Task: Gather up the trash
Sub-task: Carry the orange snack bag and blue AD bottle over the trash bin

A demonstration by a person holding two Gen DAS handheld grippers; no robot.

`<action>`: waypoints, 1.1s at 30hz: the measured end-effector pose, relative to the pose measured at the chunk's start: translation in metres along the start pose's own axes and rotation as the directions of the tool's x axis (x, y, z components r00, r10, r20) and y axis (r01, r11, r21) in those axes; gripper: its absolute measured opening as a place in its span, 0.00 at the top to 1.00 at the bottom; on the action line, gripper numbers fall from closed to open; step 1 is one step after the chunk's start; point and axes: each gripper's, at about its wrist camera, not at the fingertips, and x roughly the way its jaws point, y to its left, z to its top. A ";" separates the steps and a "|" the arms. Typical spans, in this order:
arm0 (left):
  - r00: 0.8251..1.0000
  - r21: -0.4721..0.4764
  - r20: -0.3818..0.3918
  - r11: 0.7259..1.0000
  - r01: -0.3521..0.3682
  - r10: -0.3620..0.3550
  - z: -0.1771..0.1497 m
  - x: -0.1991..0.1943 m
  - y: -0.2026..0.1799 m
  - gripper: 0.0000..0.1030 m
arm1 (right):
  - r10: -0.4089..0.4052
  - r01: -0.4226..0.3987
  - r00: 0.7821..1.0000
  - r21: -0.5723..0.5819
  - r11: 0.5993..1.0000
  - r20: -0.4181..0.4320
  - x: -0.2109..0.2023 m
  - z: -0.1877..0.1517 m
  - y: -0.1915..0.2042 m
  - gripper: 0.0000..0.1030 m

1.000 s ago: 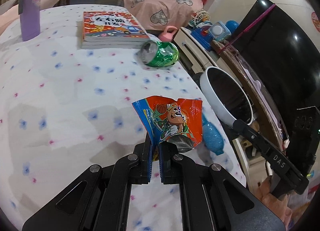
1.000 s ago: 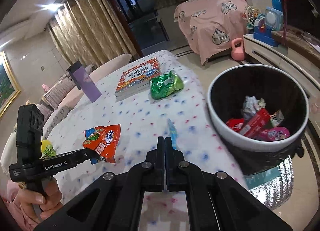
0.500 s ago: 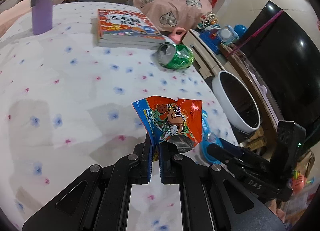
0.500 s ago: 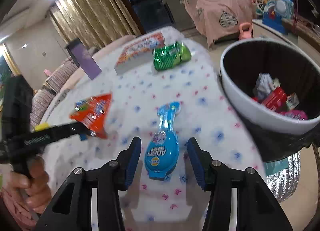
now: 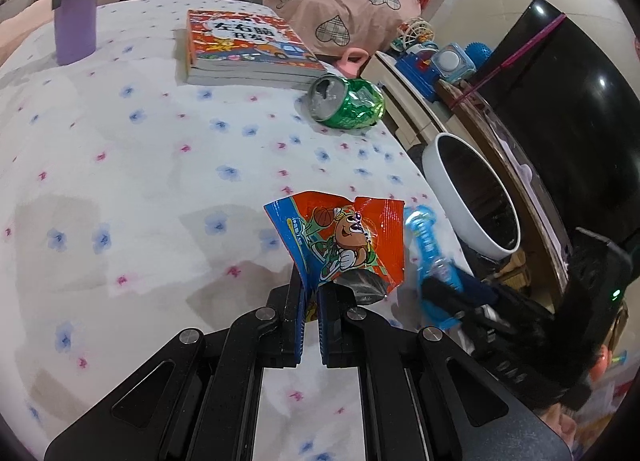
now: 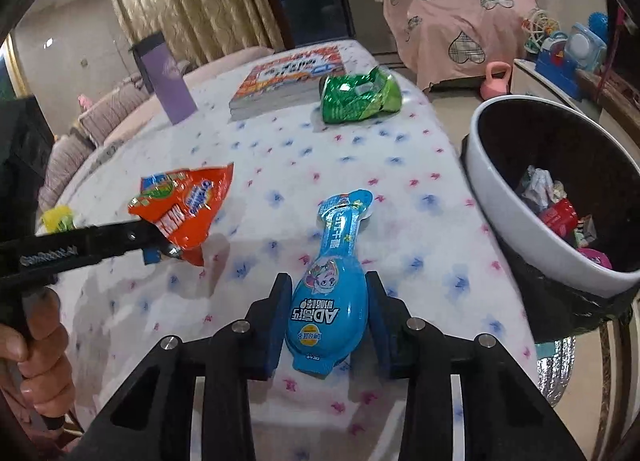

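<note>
Blue pouch [image 6: 329, 293] lies flat on tablecloth [image 6: 400, 189], just left of the trash bin [image 6: 504, 205], wide end between the jaws. Right gripper [image 6: 328, 315] spread wide, straddling it, not clenched yet. To do it well: lower, centre on the fat part, squeeze firmly since the foil looks slippery, then lift over the bin rim. Left gripper [image 5: 311, 303] clamped on orange snack wrapper [image 5: 346, 245], held above the cloth, further left of bin. Crushed green can [image 6: 360, 99] beyond the bin's far side, by the book [image 6: 286, 77].
</note>
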 end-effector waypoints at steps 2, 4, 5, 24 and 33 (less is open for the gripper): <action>1.000 0.014 -0.001 1.000 0.003 -0.003 0.000 0.001 -0.007 0.96 | 0.008 -0.009 1.000 0.027 1.000 0.025 -0.010 0.002 -0.008 0.65; 1.000 0.034 -0.002 0.999 0.006 -0.005 0.002 0.002 -0.016 0.96 | 0.010 -0.013 0.999 0.052 0.999 0.053 -0.022 0.007 -0.018 0.65; 1.000 0.048 -0.001 0.999 0.006 -0.006 0.002 0.003 -0.023 0.96 | 0.008 -0.012 0.998 0.064 0.998 0.068 -0.027 0.010 -0.024 0.66; 0.999 0.238 0.009 0.970 0.042 -0.046 0.023 0.019 -0.127 0.96 | -0.050 0.015 0.980 0.182 0.983 0.193 -0.087 0.019 -0.095 0.86; 0.998 0.307 0.000 0.950 0.055 -0.058 0.036 0.039 -0.169 0.96 | -0.096 0.047 0.970 0.219 0.975 0.222 -0.101 0.033 -0.133 0.86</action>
